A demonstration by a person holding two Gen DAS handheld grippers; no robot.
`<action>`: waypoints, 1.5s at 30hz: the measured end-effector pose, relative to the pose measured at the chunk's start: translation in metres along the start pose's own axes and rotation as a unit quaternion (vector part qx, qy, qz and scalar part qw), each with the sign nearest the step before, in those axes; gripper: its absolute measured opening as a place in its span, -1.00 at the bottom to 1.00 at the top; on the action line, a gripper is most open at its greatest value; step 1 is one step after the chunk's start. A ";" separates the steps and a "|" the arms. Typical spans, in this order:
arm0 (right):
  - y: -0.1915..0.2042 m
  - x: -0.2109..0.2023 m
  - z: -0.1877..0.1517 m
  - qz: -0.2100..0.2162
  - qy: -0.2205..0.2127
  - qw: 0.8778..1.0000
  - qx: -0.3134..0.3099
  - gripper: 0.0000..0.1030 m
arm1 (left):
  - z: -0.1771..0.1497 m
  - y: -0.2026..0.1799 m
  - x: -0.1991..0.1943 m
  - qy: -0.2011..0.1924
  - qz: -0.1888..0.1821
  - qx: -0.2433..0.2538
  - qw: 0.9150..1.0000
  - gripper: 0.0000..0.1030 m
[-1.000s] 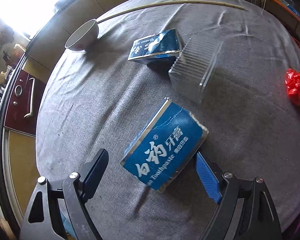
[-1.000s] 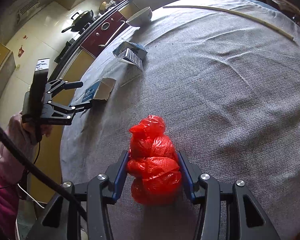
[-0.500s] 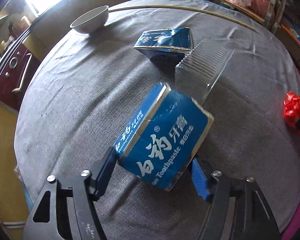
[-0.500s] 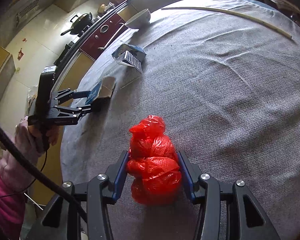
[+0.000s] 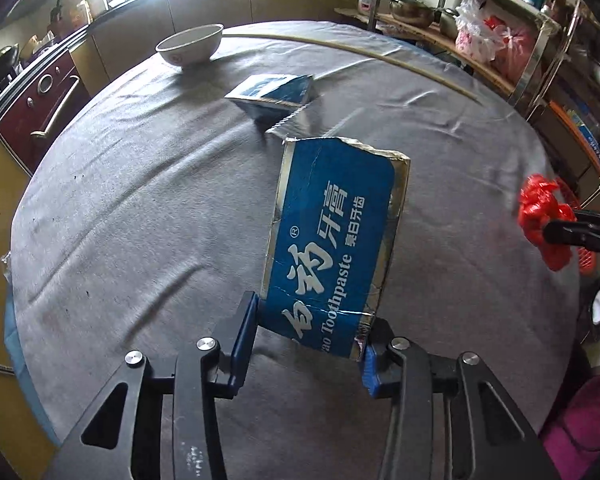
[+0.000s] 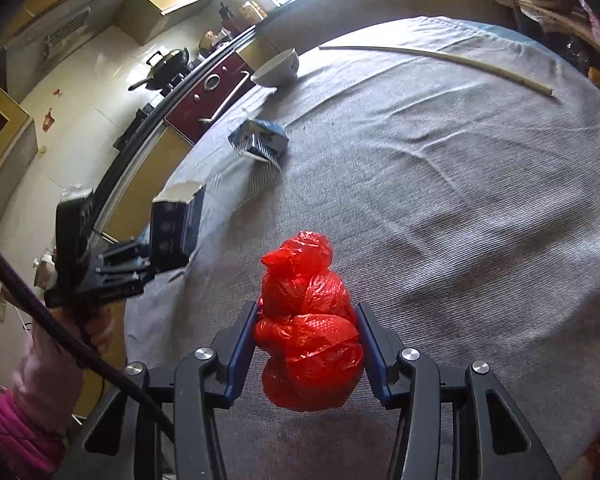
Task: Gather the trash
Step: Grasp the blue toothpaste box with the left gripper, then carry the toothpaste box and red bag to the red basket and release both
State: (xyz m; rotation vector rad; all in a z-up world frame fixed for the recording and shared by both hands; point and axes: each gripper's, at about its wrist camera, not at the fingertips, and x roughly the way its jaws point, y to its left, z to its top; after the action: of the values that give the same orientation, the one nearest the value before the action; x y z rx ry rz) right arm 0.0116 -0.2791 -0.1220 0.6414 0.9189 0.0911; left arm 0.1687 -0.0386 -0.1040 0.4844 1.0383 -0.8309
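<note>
Two clamped catches — box (image 5: 332, 248), bag (image 6: 308, 320)

left gripper (image 5: 308, 344) jaws now clamped on toothpaste box (image 5: 332, 236), box lifted off table (image 5: 140, 200), tipped upright

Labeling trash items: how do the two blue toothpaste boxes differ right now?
Held toothpaste box: clamped between the left gripper jaws, lifted off the grey cloth, standing on end, its torn upper end open. Second toothpaste box: lies free on the cloth beyond it, next to the clear ridged plastic tray, ungripped, tipped on an edge. It looks smaller, though it is farther away. Both are blue with silver trim.
</note>
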 end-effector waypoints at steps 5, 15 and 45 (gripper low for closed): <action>-0.008 -0.023 -0.001 0.006 -0.026 1.000 0.007 -0.01 | -0.007 -0.034 -0.020 -0.032 -0.039 -0.016 0.999 -0.11; -0.032 -0.073 -0.006 0.011 -0.081 0.996 0.032 -0.01 | 0.018 -0.114 -0.037 -0.061 -0.070 0.009 0.996 -0.11; -0.242 -0.276 -0.086 -0.097 -0.258 0.931 0.237 0.03 | 0.107 -0.411 0.015 -0.011 -0.182 0.229 0.956 -0.10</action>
State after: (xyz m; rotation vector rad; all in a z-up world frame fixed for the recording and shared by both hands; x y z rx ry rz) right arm -0.2706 -0.5281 -0.0964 0.9600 0.4810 -0.4746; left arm -0.0937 -0.3691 -0.0590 0.6819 0.9245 -1.4196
